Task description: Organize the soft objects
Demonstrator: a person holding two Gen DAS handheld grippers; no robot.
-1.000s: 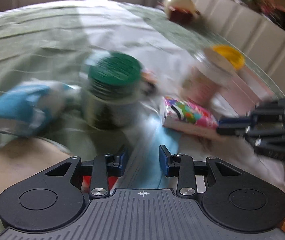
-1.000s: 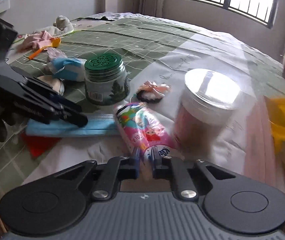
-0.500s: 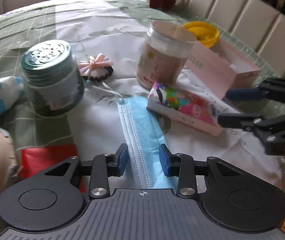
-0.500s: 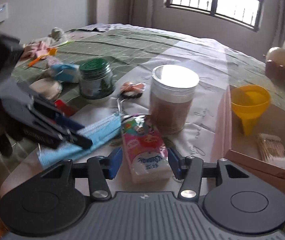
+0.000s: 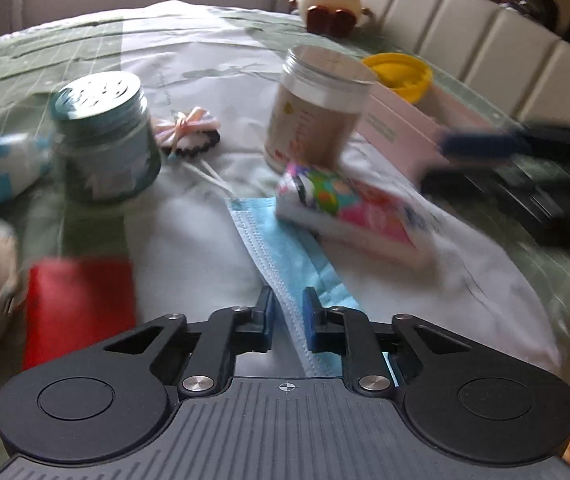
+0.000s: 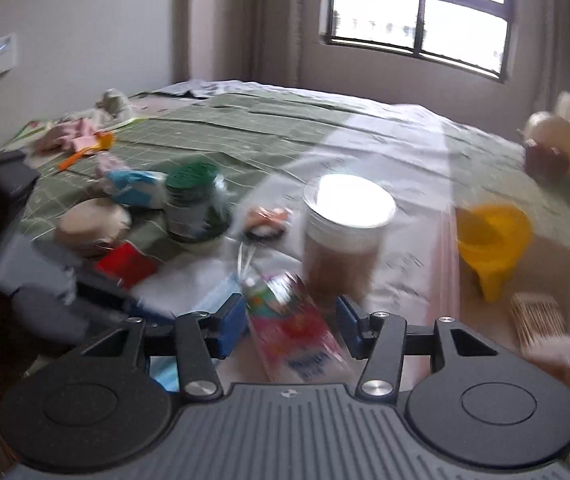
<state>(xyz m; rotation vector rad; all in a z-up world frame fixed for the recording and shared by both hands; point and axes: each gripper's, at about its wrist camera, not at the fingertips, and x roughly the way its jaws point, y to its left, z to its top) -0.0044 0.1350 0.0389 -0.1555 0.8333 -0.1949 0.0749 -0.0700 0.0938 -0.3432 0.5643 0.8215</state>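
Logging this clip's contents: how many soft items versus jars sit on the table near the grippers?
Soft items: 3: blue pleated face mask, colourful tissue pack, pink-bow hair tie.
Jars: 2: green-lidded glass jar, clear-lidded brown jar.
Total: 5

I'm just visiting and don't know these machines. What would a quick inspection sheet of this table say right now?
Surface: round table under a green and white cloth.
Job's things: blue face mask lying flat; colourful tissue pack resting partly on it.
Clutter: green-lidded jar, clear-lidded tub, hair tie with bow, red packet, yellow funnel in a pink box.
Grippers: left tool open, straddling the mask's edge; right tool open around the tissue pack.
Cables: nothing seen.
Surroundings: window, wall panel, padded bench. Both views are blurred.
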